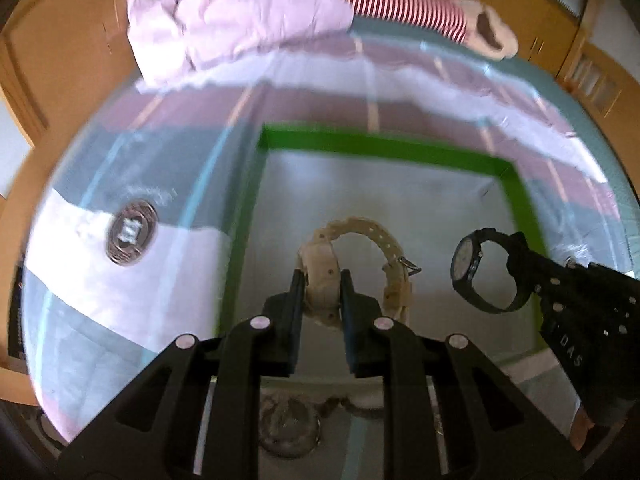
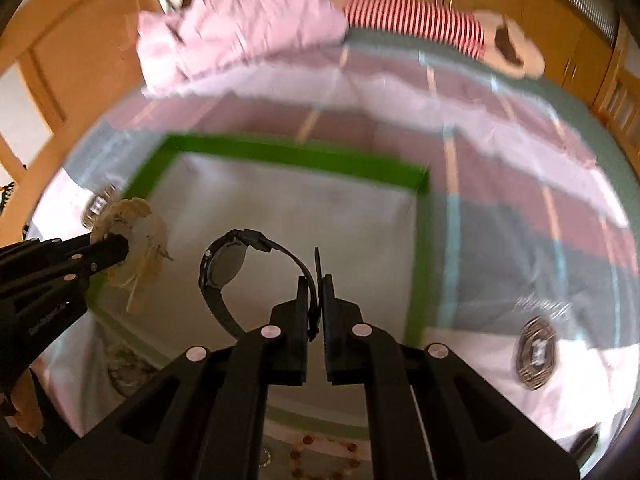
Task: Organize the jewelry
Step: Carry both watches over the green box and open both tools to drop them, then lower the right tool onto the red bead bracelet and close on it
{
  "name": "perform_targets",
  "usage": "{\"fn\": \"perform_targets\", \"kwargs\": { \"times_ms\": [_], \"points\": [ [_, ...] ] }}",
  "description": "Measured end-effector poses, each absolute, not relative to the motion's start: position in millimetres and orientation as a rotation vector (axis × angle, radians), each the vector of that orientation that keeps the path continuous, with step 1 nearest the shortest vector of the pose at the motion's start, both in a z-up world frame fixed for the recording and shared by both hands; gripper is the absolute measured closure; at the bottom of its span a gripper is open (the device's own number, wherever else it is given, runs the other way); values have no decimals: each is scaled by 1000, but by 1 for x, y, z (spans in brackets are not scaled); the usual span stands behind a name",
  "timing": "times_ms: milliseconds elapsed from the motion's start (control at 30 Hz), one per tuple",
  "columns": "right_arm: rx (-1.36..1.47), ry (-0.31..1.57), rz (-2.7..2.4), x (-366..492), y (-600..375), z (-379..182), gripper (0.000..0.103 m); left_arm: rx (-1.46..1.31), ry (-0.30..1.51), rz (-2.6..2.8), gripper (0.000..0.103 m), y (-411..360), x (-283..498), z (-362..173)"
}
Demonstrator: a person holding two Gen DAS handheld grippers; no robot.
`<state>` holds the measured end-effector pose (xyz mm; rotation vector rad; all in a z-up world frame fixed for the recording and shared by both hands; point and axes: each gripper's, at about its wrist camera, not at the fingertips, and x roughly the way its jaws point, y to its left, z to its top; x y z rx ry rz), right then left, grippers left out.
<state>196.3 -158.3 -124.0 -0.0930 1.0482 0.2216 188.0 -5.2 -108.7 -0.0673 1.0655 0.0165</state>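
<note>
My left gripper is shut on a beige watch, held above a green-rimmed box with a pale inside. My right gripper is shut on the strap of a black watch, held over the same box. In the left wrist view the black watch hangs from the right gripper at the right. In the right wrist view the beige watch and left gripper show at the left, over the box's left edge.
The box lies on a bed with a striped pink, grey and white cover. A round patterned metal piece lies on the cover left of the box, also in the right wrist view. A pink quilt and striped pillow lie at the far end.
</note>
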Motion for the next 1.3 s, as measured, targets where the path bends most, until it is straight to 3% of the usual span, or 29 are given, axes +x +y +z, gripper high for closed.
{"fn": "perform_targets", "kwargs": {
  "times_ms": [100, 167, 233, 300, 500, 633, 733, 900, 1233, 1300],
  "points": [
    [-110, 1072, 211, 202, -157, -141, 92, -78, 1130, 21, 85, -5, 195, -136],
    [-119, 1061, 207, 200, -160, -140, 61, -74, 1134, 11, 83, -6, 196, -140],
    [-83, 1020, 219, 190, -171, -124, 51, -71, 1100, 15, 70, -5, 193, -132],
    [-39, 987, 246, 179, -185, -106, 51, -71, 1059, 16, 60, -3, 185, -116],
    [7, 911, 320, 115, -223, -68, 51, -96, 967, 26, 60, 9, 121, -76],
    [-78, 935, 326, 80, -224, -90, 52, -119, 964, 54, 60, 18, 78, -93],
    [-77, 968, 329, 62, -214, -116, 59, -76, 984, 60, 60, 15, 59, -118],
    [-65, 1028, 275, 63, -190, -150, 60, -89, 1032, 74, 60, 21, 55, -150],
    [-163, 1080, 359, 75, -118, -163, 60, -127, 1053, 70, 58, 48, 54, -159],
    [-184, 1096, 352, 75, -116, -169, 77, -102, 1054, 51, 56, 44, 58, -158]
  ]
}}
